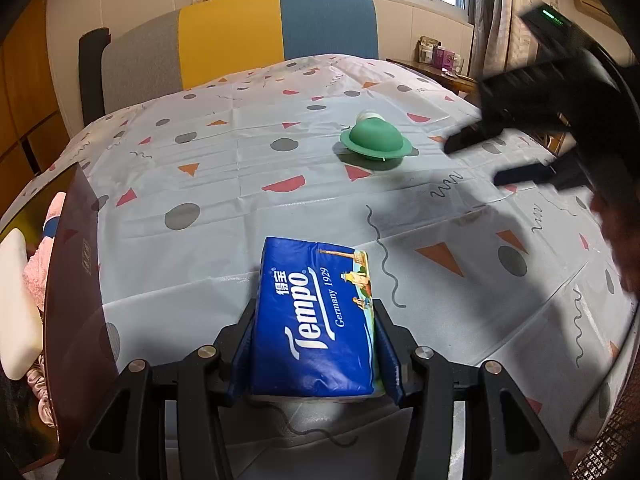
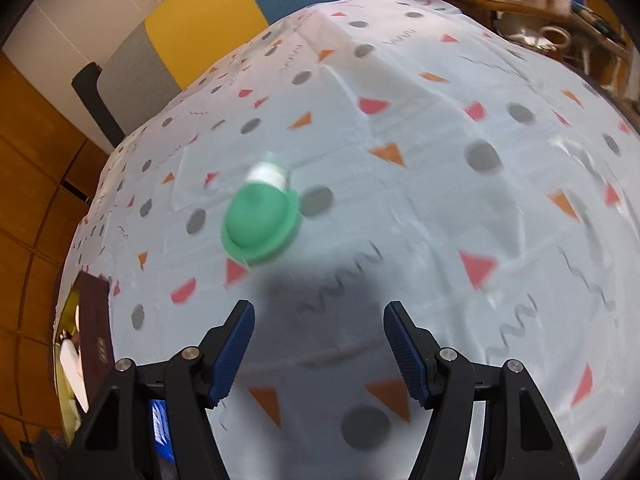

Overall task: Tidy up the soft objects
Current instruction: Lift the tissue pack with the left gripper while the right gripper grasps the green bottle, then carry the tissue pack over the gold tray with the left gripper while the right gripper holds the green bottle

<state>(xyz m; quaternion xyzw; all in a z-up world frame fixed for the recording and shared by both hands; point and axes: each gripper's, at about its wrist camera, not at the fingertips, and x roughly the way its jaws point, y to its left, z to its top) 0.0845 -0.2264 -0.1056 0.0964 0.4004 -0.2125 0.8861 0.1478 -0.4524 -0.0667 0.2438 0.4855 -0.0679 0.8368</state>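
— Patterned cloth [image 1: 280, 200] covers your table, with a chair back in grey, yellow and blue behind it and a window above. What is your left gripper [image 1: 316, 344] doing?

— It is clamped on a blue tissue pack [image 1: 316, 312]. Both pads press its long sides, and the pack points away from you over the cloth.

— And your right gripper [image 2: 319, 344]?

— Its jaws stand apart with nothing between them, only shadowed cloth below. In the left view you see it, blurred, coming in from the right, above the table.

— Where is the green toy [image 2: 260, 224]?

— On the cloth near the middle, a dome with a flat rim and a white cap at its far end. It lies ahead of your right gripper and a little to the left, not touching it.

— Anything at the left edge?

— A dark brown box [image 1: 76, 280], its wall just beside the pack. Inside you can see a white pad [image 1: 16, 304] and something pink [image 1: 40, 268] and fluffy.
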